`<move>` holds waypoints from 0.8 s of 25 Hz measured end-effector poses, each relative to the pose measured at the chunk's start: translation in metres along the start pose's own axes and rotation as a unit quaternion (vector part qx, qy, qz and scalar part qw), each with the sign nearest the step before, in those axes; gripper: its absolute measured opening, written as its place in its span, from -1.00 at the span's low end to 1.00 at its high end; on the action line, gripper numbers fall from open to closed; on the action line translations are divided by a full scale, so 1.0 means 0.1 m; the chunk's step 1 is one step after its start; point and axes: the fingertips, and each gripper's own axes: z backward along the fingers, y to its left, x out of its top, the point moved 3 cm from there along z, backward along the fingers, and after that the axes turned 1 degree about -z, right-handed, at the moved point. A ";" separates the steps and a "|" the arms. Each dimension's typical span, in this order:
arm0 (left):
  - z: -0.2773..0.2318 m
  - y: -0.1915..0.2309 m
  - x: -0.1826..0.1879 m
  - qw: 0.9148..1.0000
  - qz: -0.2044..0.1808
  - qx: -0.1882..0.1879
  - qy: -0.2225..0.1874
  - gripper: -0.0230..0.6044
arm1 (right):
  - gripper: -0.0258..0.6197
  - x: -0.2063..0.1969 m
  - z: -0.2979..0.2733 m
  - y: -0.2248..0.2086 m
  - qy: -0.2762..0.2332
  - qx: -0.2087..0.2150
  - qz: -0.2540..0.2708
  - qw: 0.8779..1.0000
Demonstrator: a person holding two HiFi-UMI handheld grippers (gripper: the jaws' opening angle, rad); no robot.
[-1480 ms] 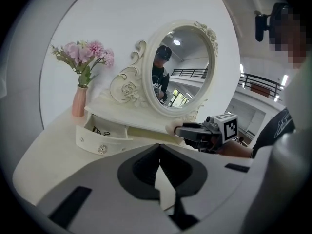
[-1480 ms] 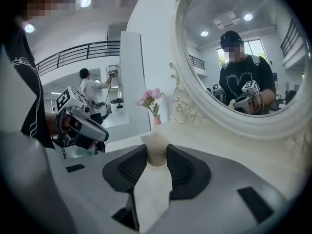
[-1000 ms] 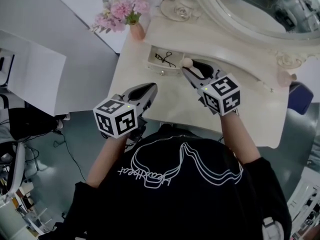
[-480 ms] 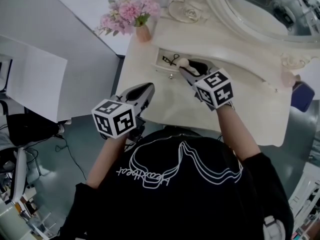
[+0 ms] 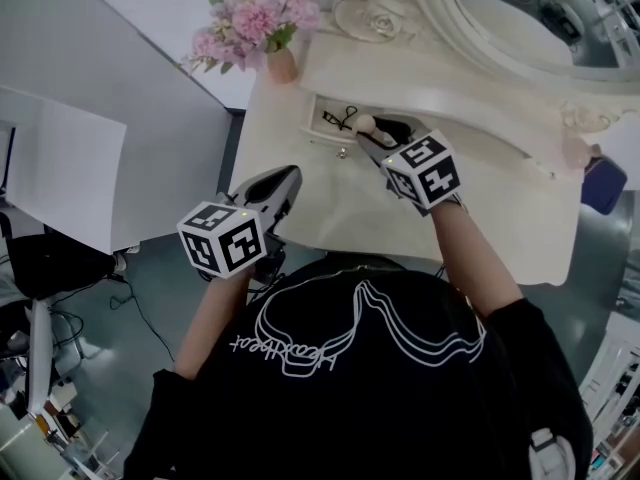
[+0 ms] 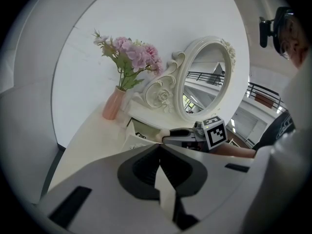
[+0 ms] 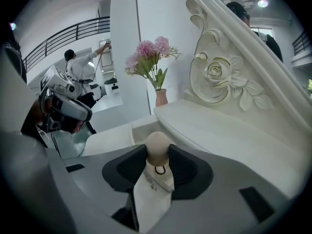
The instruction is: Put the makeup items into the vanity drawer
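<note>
Sponge [image 7: 157, 147], likely light, soft and squashy, is grasped mid-body by the right gripper's [image 5: 374, 134] fingers over the far drawer [image 5: 322, 136]. The left gripper's [image 6: 159, 149] fingers are clenched empty.

Beige egg-shaped sponge [image 7: 157, 147] hangs over open drawer [image 5: 321, 136] containing black eyelash curler [image 5: 341, 119].

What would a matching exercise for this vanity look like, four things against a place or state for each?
1 makeup sponge
2 eyelash curler
3 pink vase
4 left gripper

A lying in the open drawer
B shut on nothing
C gripped by the right gripper
D far left corner of the vanity top

Pairs: 1-C, 2-A, 3-D, 4-B
</note>
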 end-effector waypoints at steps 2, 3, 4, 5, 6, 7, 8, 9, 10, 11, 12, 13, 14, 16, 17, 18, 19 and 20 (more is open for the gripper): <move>0.00 0.02 0.01 1.000 0.003 0.000 -0.003 -0.91 | -0.49 0.00 -0.01 0.00 -0.002 0.004 -0.002 1.000; -0.01 0.02 0.01 1.000 0.005 0.000 -0.005 -0.91 | -0.49 0.00 -0.01 0.00 -0.003 0.005 -0.004 1.000; -0.01 0.03 0.01 1.000 0.007 0.000 -0.005 -0.91 | -0.48 0.00 -0.01 -0.01 -0.004 0.006 -0.007 1.000; -0.02 0.03 0.01 1.000 0.009 -0.001 -0.005 -0.91 | -0.47 0.00 0.00 -0.02 -0.005 0.007 -0.008 1.000; -0.03 0.04 0.01 1.000 0.010 -0.002 -0.004 -0.91 | -0.44 0.00 0.00 -0.03 -0.005 0.007 -0.009 1.000; -0.04 0.04 0.00 1.000 0.010 -0.003 -0.003 -0.91 | -0.42 0.00 0.00 -0.03 -0.005 0.007 -0.009 1.000; -0.05 0.05 0.00 1.000 0.010 -0.004 -0.002 -0.91 | -0.38 -0.01 0.00 -0.04 -0.005 0.008 -0.010 1.000; -0.06 0.05 0.00 1.000 0.010 -0.005 -0.001 -0.91 | -0.35 -0.01 0.01 -0.04 -0.007 0.009 -0.012 1.000; -0.06 0.06 0.00 1.000 0.009 -0.005 -0.001 -0.91 | -0.32 -0.01 0.01 -0.04 -0.010 0.011 -0.014 1.000; -0.07 0.06 0.00 1.000 0.009 -0.006 -0.001 -0.91 | -0.30 -0.01 0.01 -0.03 -0.013 0.014 -0.017 1.000; -0.07 0.06 0.00 1.000 0.009 -0.006 -0.001 -0.91 | -0.27 -0.02 0.02 -0.03 -0.017 0.015 -0.020 1.000; -0.08 0.05 0.00 1.000 0.009 -0.007 -0.002 -0.91 | -0.24 -0.02 0.03 -0.04 -0.019 0.016 -0.023 0.999; -0.08 0.04 0.00 1.000 0.008 -0.007 -0.002 -0.91 | -0.24 -0.02 0.05 -0.04 -0.022 0.017 -0.026 0.999; -0.09 0.00 0.00 1.000 0.005 -0.008 -0.001 -0.91 | -0.23 -0.02 0.10 -0.04 -0.028 0.017 -0.032 0.999; -0.09 -0.02 0.00 1.000 0.003 -0.008 -0.001 -0.91 | -0.23 -0.02 0.12 -0.04 -0.032 0.019 -0.037 0.999; -0.08 -0.04 0.00 1.000 0.002 -0.007 -0.002 -0.91 | -0.23 -0.02 0.16 -0.04 -0.038 0.023 -0.043 0.998; -0.09 -0.06 0.00 1.000 0.002 -0.006 -0.004 -0.91 | -0.23 -0.02 0.19 -0.02 -0.046 0.028 -0.049 0.997; -0.09 -0.09 -0.01 1.000 0.003 -0.006 -0.005 -0.91 | -0.23 -0.01 0.24 -0.01 -0.055 0.035 -0.054 0.996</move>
